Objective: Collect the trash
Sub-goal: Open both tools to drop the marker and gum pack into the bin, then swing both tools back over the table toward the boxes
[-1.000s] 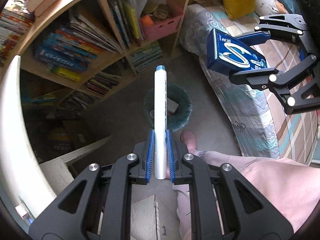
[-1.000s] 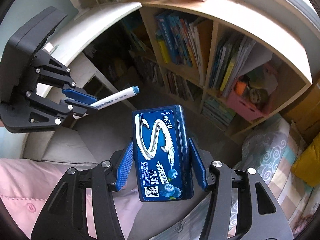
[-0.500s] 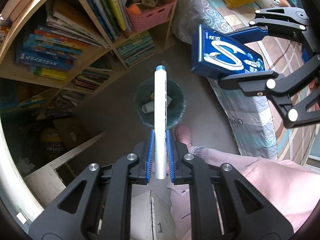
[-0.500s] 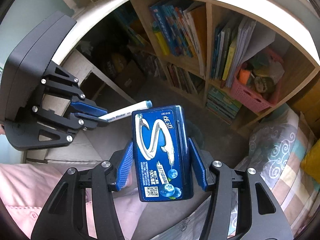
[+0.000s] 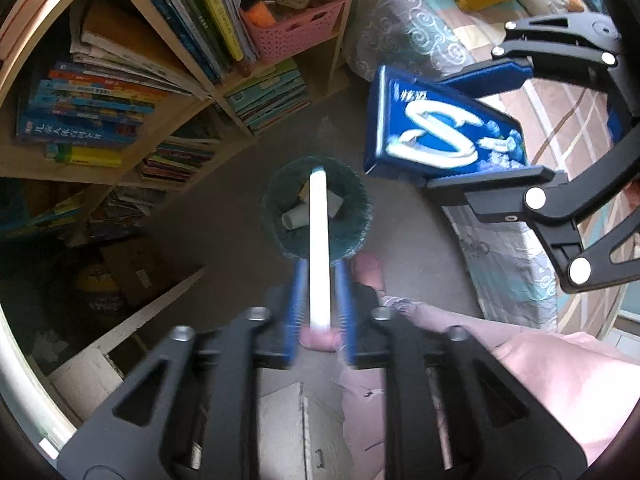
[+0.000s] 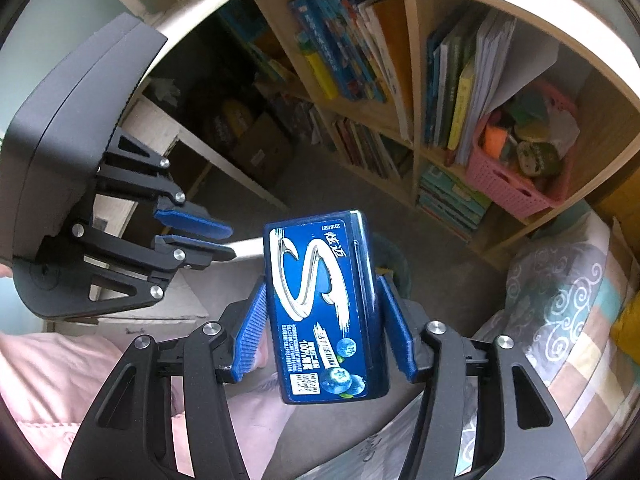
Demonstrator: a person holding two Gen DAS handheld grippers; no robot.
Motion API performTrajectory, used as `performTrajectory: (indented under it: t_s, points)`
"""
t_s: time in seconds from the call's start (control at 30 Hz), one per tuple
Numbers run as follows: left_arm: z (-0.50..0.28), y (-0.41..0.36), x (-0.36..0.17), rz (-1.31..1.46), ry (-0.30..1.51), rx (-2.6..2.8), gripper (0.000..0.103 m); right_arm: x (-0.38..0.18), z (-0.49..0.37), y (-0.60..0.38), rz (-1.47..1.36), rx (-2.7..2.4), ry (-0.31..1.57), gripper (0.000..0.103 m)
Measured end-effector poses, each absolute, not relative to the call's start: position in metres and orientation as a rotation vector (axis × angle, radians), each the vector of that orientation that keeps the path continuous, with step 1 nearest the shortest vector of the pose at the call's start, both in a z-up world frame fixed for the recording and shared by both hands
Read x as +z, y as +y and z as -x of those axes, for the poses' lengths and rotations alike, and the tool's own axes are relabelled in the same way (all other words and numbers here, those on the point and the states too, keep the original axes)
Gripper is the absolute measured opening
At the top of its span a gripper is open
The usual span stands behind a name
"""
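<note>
In the left wrist view my left gripper (image 5: pixel 319 276) stands open, its blue pads apart from a white marker (image 5: pixel 319 248) that hangs blurred between them, right above a dark green trash bin (image 5: pixel 352 208) on the floor. The bin holds several scraps. My right gripper (image 6: pixel 320 312) has a blue gum box (image 6: pixel 320 312) between its pads, with gaps showing on both sides; the box also shows in the left wrist view (image 5: pixel 440 140), up and right of the bin. The left gripper (image 6: pixel 200 236) shows at the left of the right wrist view.
A wooden bookshelf (image 5: pixel 168 112) full of books, with a pink basket (image 5: pixel 296 28), stands behind the bin. A bed with patterned cover (image 5: pixel 500 240) runs along the right. A cardboard box (image 5: pixel 132 272) lies under a desk at left. My pink-clad leg (image 5: pixel 520 380) is below.
Both grippers moved closer over the bin. The left jaws have spread and the marker has slipped free. The right pads have also parted from the gum box's sides.
</note>
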State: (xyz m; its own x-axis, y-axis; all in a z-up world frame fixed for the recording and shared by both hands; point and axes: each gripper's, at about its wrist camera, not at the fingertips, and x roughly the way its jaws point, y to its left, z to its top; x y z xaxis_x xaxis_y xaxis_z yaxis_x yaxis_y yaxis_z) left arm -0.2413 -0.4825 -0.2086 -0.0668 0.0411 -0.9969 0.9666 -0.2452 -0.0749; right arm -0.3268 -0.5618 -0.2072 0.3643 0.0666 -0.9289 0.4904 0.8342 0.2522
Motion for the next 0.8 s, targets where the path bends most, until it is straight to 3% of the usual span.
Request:
performTrajectory:
  t_s: [0.03, 0.47, 0.8]
  points:
    - [0.242, -0.483, -0.210, -1.383, 1.155, -1.424, 0.056, -0.208, 0.327, -0.564, -0.550, -0.302, 1.182, 0.071]
    - [0.232, -0.483, -0.203, -1.357, 1.160, -1.403, 0.056, -0.202, 0.335, -0.576, -0.577, -0.324, 1.163, 0.072]
    - [0.190, -0.453, -0.158, -1.236, 1.123, -1.321, 0.058, -0.166, 0.299, -0.570, -0.453, -0.222, 1.127, 0.076]
